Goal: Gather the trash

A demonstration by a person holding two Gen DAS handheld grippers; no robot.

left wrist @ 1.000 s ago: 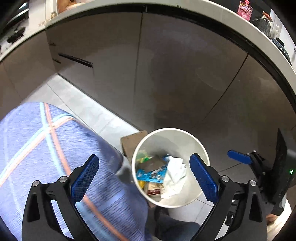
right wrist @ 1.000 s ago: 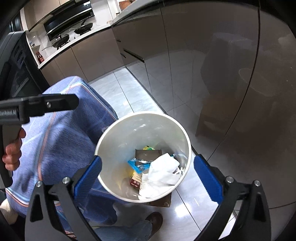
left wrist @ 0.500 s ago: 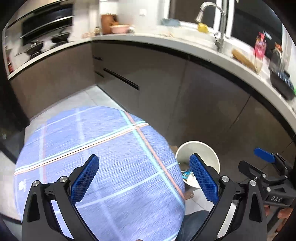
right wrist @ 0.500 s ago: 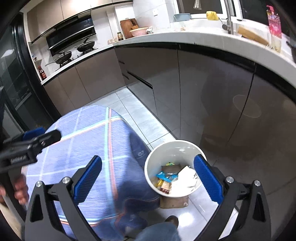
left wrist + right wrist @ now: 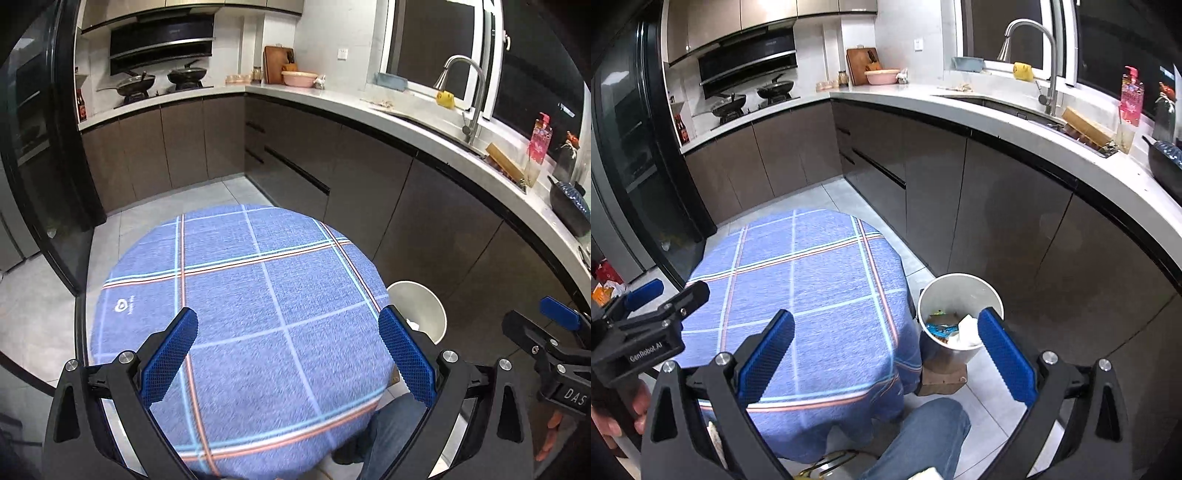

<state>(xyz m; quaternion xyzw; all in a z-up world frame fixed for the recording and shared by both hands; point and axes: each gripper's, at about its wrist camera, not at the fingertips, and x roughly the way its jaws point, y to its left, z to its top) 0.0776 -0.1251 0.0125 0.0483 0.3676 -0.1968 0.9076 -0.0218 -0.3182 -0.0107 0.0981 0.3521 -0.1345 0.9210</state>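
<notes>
Tools: both wide open and empty. Left tool (image 5: 288, 354) hangs over the bench (image 5: 236, 295), right tool (image 5: 886, 354) is off the bench's 3 o'clock edge, aimed toward the bin (image 5: 960, 295); each is visible in the other's view, left tool at 9 o'clock, right at 3. Bench cloth is bare, no trash visible on it. Trash (image 5: 956, 330) (wrappers, white tissue, something brown) is in the bin on the floor, just beside the bench at its 3 o'clock, close to the cabinets (image 5: 997, 221). My read: the bin is parked there so a drop from the bench edge is short, and open jaws raised above everything suggest collecting is done or nearly so. Bin stands upright, long axis vertical, mouth up. It looks perched on a brown box (image 5: 942, 376); can't confirm contact.
</notes>
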